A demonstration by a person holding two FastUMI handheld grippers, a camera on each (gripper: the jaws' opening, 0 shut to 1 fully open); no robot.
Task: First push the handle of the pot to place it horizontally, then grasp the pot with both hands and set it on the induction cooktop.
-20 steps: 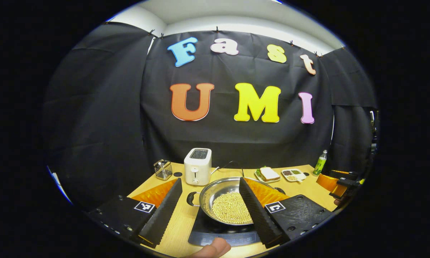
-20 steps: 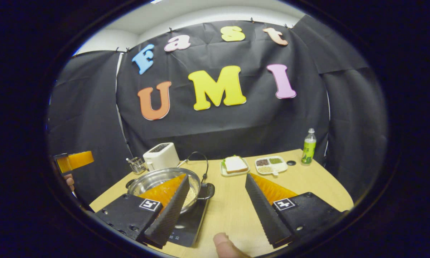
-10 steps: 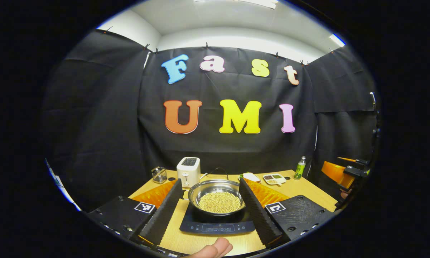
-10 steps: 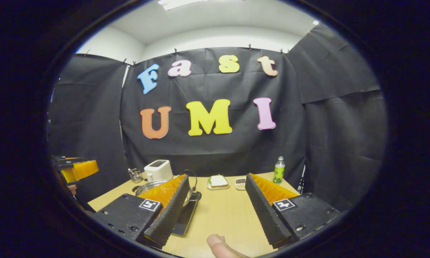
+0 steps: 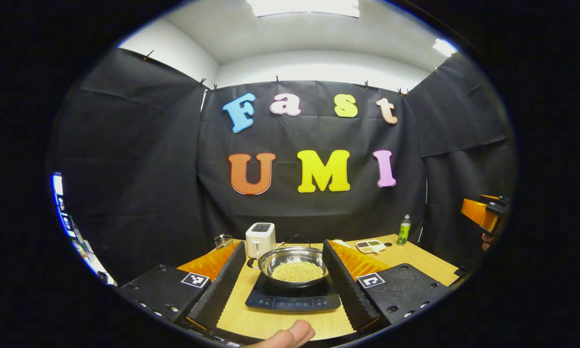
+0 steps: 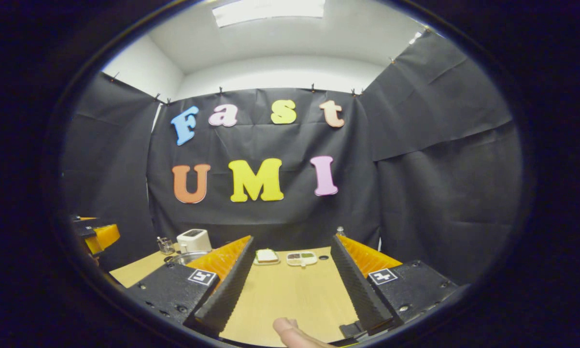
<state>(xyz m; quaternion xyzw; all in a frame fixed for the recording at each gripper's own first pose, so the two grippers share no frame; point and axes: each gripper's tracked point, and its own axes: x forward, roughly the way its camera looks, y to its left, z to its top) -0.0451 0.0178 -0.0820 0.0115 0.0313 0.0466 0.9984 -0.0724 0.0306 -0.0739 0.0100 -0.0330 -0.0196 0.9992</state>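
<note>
A steel pot (image 5: 293,263) holding pale beans sits on the black induction cooktop (image 5: 293,298) in the left gripper view, one black side handle (image 5: 252,263) pointing left. My left gripper (image 5: 281,280) is open and drawn back from the pot, its fingers framing pot and cooktop. At the far right edge of that view the other gripper (image 5: 483,212) shows orange. In the right gripper view my right gripper (image 6: 290,282) is open over bare table (image 6: 290,290). The pot's rim (image 6: 181,257) peeks out behind its left finger.
A white toaster (image 5: 260,239) stands behind the pot, with a wire holder (image 5: 223,240) to its left. A sandwich plate (image 6: 266,256), a divided snack tray (image 6: 302,258) and a green bottle (image 5: 404,229) sit at the back right. A thumb (image 5: 290,334) shows at the bottom.
Both grippers have pulled back and up, away from the pot, which stays on the cooktop. The pot looks smaller and farther off in both views.
</note>
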